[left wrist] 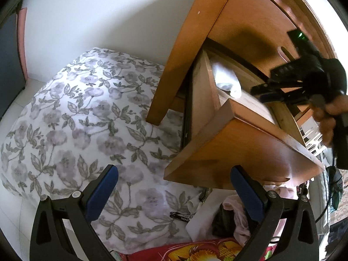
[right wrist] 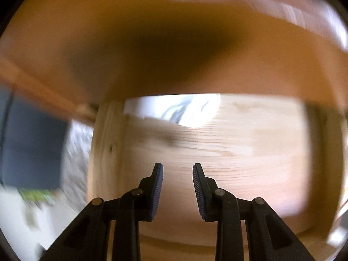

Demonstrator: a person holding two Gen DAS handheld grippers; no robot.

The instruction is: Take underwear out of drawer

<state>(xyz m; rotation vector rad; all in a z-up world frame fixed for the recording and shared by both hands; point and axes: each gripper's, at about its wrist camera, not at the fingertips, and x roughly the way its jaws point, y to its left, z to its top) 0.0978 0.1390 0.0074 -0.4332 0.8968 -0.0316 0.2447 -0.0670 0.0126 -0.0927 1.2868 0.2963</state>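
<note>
inside, right gripper (right wrist: 178,169) jaws part-open, empty, above drawer (right wrist: 217,152) floor.

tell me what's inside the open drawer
One white garment lies at the back of the drawer, partly under the cabinet top. The rest of the light wood floor in view is bare. The front part is hidden behind the right tongs.

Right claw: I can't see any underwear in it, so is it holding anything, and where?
Nothing: the right claw stands open and empty above the pale wooden drawer floor.
</note>
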